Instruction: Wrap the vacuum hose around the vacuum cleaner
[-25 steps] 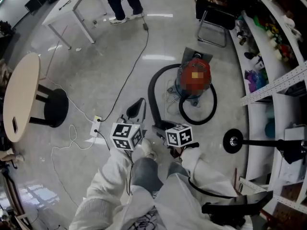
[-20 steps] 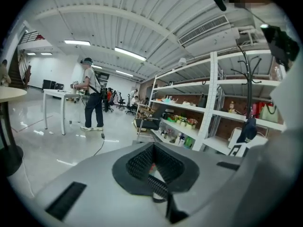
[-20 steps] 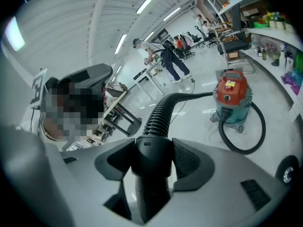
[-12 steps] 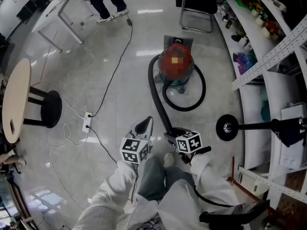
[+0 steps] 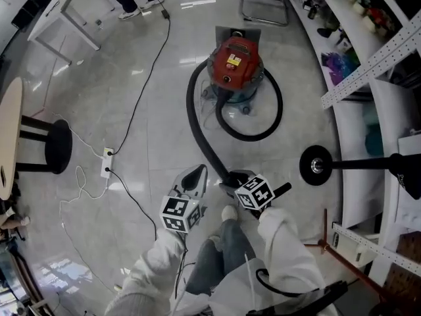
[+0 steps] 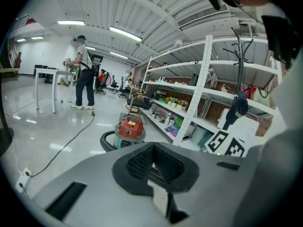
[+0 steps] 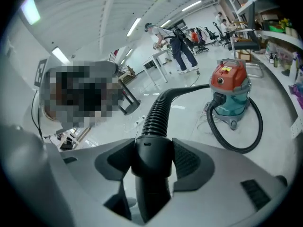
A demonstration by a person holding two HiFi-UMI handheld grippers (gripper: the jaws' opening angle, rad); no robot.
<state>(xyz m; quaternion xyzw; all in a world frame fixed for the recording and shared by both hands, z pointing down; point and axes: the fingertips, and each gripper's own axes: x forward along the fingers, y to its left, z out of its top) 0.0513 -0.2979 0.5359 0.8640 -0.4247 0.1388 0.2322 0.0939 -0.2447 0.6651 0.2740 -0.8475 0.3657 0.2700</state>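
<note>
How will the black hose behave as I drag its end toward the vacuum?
The hose is ribbed and lies in loose curves, so it will probably bend easily and sag. Its smooth cuff in the right gripper looks rigid. Hard pulls might shift the vacuum cleaner across the glossy floor.

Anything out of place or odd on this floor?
The vacuum hose lies unwound, looping loosely over the floor from the vacuum cleaner to the right hand-held gripper, which clamps its end. A white cable and power strip also trail at left.
</note>
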